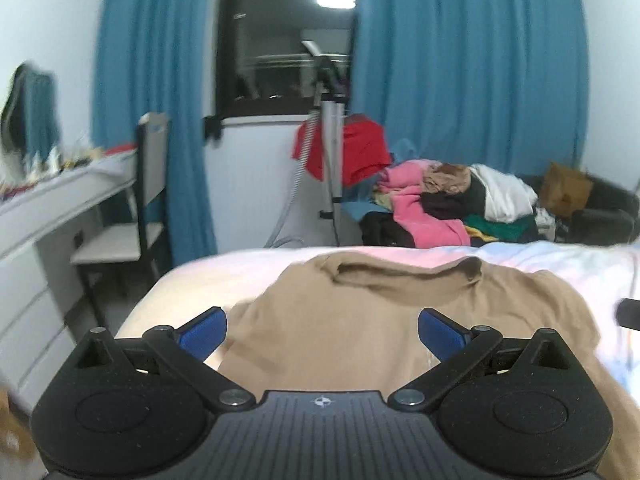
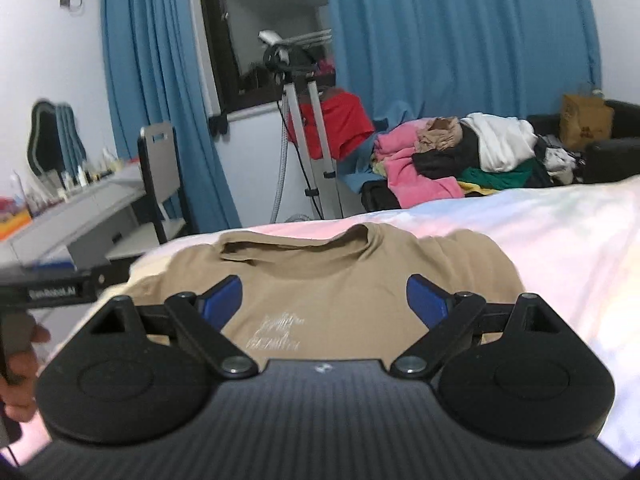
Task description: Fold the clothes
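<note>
**Inspector:** State of the tongs?

**Assistant:** Both spread wide, nothing between the pads. The left gripper (image 1: pixel 322 334) hangs over the near left part of the tan T-shirt (image 1: pixel 360 320); the right gripper (image 2: pixel 325 302) sits above its chest print. No pad touches cloth in either view.

**Inspector:** Where does the garment lie?

**Assistant:** Flat on the bed (image 1: pixel 560 268), front up, collar at the far side. Its left sleeve area is bunched near the bed's left edge — not smoothed out.

**Inspector:** Risks from here?

**Assistant:** Three, in my judgement. First, a pinch taken from this height could catch only the top layer, so the front lifts and the back stays down. Second, unmatched grasp points on the two sides would skew the fold line. Third, the bunched left side may carry a crease into the fold unless it is flattened first.

**Inspector:** Surroundings?

**Assistant:** A pile of clothes (image 2: pixel 460 156) and a tripod (image 2: pixel 308 128) stand beyond the far edge, well apart from the shirt. A hand (image 2: pixel 20 364) holding the other tool shows at the left of the right view — the two tools work close together, so a knock between them is possible.
</note>
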`<act>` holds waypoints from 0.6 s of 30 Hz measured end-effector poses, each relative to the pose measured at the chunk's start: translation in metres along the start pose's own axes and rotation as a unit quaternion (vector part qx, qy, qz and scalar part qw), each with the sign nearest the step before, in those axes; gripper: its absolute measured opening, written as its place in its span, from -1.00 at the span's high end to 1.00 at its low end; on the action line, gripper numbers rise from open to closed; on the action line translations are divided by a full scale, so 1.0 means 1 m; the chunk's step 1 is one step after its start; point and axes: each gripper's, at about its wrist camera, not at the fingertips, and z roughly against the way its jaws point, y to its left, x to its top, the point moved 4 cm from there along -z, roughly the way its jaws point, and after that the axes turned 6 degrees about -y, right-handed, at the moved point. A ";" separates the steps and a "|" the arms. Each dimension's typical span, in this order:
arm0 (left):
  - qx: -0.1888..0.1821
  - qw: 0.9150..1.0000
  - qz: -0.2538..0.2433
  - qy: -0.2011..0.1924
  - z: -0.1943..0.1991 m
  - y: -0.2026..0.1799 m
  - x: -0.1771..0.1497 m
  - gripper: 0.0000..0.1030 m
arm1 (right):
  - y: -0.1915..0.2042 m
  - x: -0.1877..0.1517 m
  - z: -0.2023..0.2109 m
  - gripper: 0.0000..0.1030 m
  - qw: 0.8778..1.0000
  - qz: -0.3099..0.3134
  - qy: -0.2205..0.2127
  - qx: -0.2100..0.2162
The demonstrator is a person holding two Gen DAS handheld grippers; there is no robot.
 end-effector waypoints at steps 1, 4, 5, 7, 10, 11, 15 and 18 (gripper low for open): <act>-0.001 1.000 0.014 -0.001 0.013 0.007 -0.004 -0.99 | 0.001 0.000 0.016 -0.76 1.000 -0.005 -0.003 0.001; -0.003 0.998 0.059 0.002 0.048 0.031 -0.017 -0.99 | 0.002 0.000 0.049 -0.76 1.000 -0.009 -0.007 -0.001; -0.007 0.997 0.080 0.013 0.052 0.040 -0.021 -1.00 | 0.003 0.000 0.060 -0.76 1.000 -0.010 -0.009 0.000; -0.014 0.992 0.121 0.031 0.059 0.056 -0.028 -0.99 | 0.003 -0.004 0.073 -0.76 1.000 -0.014 -0.018 0.006; -0.015 0.979 0.195 0.050 0.054 0.081 -0.032 -0.99 | -0.004 -0.018 0.078 -0.76 0.999 -0.039 -0.002 0.004; -0.018 0.973 0.225 0.056 0.049 0.089 -0.034 -0.99 | -0.006 -0.021 0.075 -0.76 0.999 -0.048 0.005 0.002; -0.003 0.942 0.328 0.066 0.016 0.121 -0.045 -0.96 | -0.020 -0.033 0.061 -0.76 0.997 -0.079 0.019 -0.006; 0.014 0.924 0.374 0.072 -0.018 0.141 -0.054 -0.82 | -0.031 -0.040 0.048 -0.76 0.994 -0.109 0.031 -0.009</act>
